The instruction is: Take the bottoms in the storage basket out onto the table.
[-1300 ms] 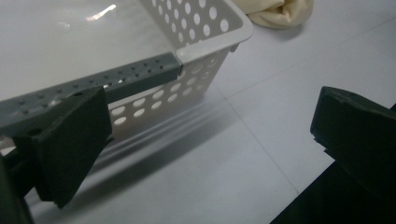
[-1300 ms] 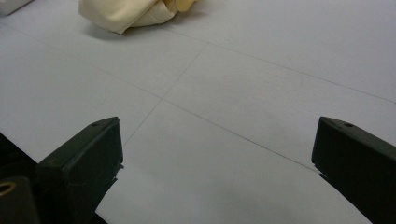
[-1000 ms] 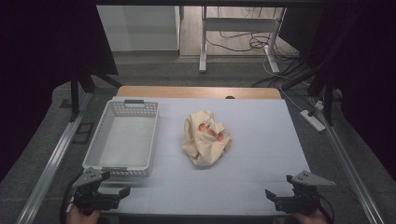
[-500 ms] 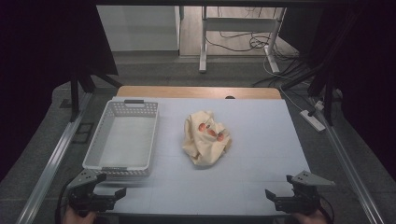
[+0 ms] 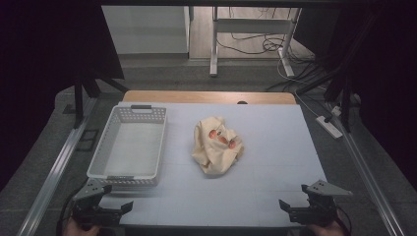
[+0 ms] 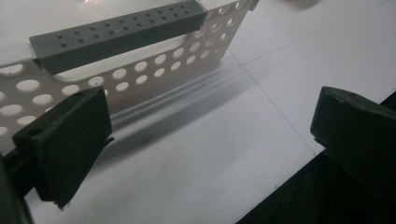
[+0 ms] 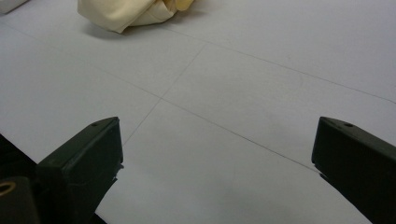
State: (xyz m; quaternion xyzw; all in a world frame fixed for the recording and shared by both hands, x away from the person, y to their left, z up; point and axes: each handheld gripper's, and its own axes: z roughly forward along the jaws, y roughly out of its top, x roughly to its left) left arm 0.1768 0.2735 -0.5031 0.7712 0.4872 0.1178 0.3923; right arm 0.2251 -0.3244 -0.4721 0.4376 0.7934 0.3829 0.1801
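Cream-yellow cloth, one piece, crumpled in a loose heap at the middle of the white table; orange-red marks show on its upper folds, nature unclear. Its long axis runs roughly from the table's far side toward the near edge, leaning slightly rightward. One white perforated basket, empty, stands just left of the cloth and apart from it, with a grey handle bar on its near end wall. Two grippers, one per hand, both at the near edge of the table. Left gripper: jaws spread wide, holding nothing, just short of the basket's near wall, the cloth lying forward and to its right. Right gripper: jaws likewise spread wide and holding nothing, over bare table, the cloth lying forward and to its left; in the right gripper view the cloth's near fold sits at the upper left, well apart from the jaws. Judgement: neither gripper is clearly the closer, but the right has open table all the way to the cloth, while the left stands at the basket, so a reach from the right appears the more direct.
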